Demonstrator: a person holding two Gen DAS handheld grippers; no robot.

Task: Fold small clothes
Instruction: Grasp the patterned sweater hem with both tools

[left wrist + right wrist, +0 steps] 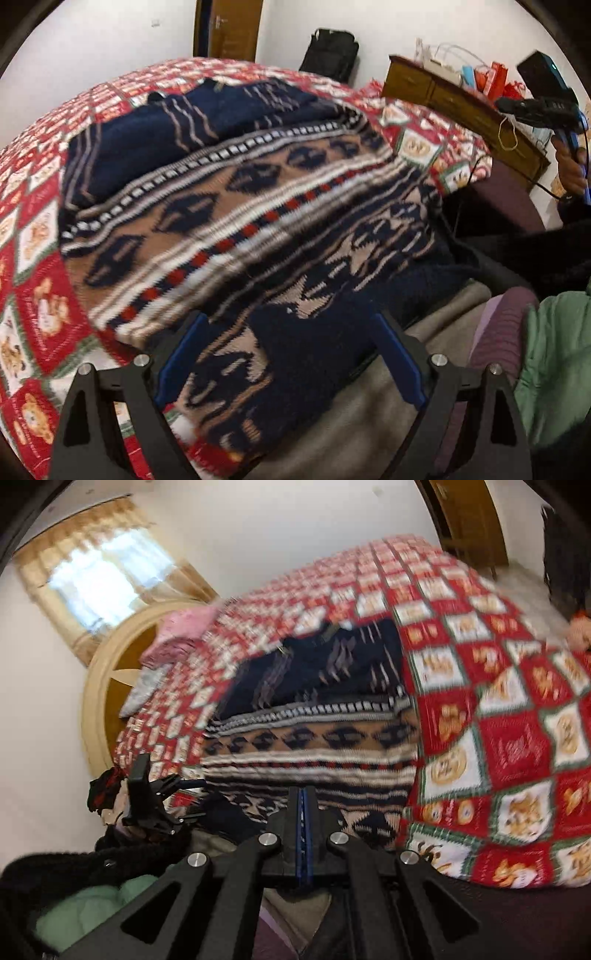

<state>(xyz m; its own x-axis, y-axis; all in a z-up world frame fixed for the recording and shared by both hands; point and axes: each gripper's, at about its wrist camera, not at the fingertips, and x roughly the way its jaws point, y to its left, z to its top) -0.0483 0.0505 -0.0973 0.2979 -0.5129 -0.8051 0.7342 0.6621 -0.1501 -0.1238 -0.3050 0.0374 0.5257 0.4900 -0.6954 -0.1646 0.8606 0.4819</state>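
my left gripper (291, 354) hangs spread wide over the near hem of the patterned sweater (229, 206) lying on the red quilted bed (40, 295), while my right gripper (303, 812), clenched on nothing i can see, waits alongside, probably between folds.

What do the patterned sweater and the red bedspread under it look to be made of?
The sweater looks like a thick knit, probably wool or acrylic: its navy, tan, white and red bands have stepped, stitch-like edges and a matte surface. The bedspread looks like a soft printed textile, perhaps fleece, with red and white bear squares. Motion blur hides its weave, so that is less sure.
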